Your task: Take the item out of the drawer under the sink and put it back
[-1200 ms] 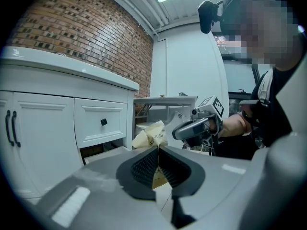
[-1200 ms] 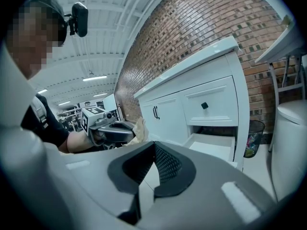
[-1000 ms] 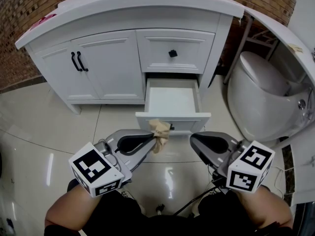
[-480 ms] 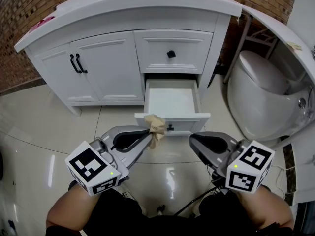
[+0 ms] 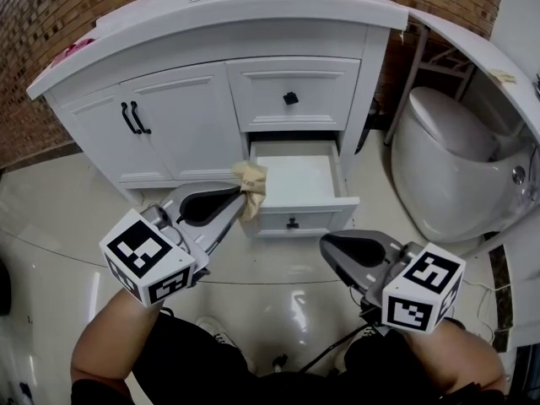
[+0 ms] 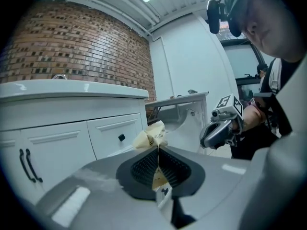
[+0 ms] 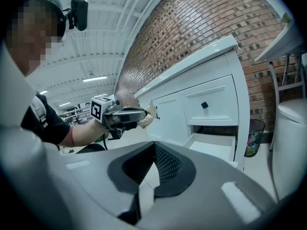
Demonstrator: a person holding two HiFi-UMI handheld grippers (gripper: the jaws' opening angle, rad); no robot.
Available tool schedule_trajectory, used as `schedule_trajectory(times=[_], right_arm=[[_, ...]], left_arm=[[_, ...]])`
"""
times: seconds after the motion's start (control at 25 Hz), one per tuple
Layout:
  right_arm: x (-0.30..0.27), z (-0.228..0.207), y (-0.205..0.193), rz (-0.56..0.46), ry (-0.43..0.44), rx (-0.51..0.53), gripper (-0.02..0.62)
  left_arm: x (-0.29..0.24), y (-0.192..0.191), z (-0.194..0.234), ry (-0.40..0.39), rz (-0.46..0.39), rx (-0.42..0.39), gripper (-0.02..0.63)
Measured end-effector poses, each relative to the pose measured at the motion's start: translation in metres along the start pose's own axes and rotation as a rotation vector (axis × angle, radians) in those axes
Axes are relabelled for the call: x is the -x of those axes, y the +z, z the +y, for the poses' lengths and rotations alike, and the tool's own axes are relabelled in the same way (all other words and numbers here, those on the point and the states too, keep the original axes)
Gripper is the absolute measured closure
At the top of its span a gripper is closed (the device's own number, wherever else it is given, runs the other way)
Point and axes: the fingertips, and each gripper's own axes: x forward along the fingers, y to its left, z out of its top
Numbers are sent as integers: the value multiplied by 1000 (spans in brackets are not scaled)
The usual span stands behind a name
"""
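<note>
The lower drawer (image 5: 295, 180) of the white sink cabinet (image 5: 160, 125) stands pulled out, and its inside looks bare. My left gripper (image 5: 240, 194) is shut on a crumpled tan paper packet (image 5: 250, 182), held at the drawer's left front corner, above the floor. In the left gripper view the packet (image 6: 151, 137) sticks out past the closed jaws of the left gripper (image 6: 158, 146). My right gripper (image 5: 326, 241) is shut and holds nothing, lower and to the right, in front of the drawer front (image 5: 305, 219). The right gripper view shows the open drawer (image 7: 211, 147) and the packet (image 7: 148, 113).
Above the open drawer is a shut upper drawer (image 5: 291, 95) with a black knob. A white toilet (image 5: 447, 167) stands to the right. A mesh bin (image 7: 254, 138) sits by the brick wall. A dark cable (image 5: 337, 348) trails on the glossy tiled floor.
My left gripper has carried the packet up and to the left, from in front of the drawer front to its left front corner. The right gripper has hardly moved.
</note>
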Motion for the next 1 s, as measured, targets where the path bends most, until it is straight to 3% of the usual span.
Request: schedule_trajectory(times=[0.16, 0.4, 0.56, 0.72, 1.0], right_arm=[[0, 0, 2, -6, 9, -3, 592], [1, -2, 0, 1, 15, -14, 592], [0, -3, 1, 0, 24, -19, 592], [-2, -2, 1, 2, 38, -28, 592], [-4, -6, 4, 2, 48, -49, 592]], left_arm=[[-23, 13, 16, 12, 41, -102, 594], [-71, 1, 43, -1, 120, -159, 594], [-126, -38, 59, -20, 246, -138, 592], [-165, -87, 63, -72, 401, -183, 592], [-209, -124, 81, -109, 510, -231, 592]])
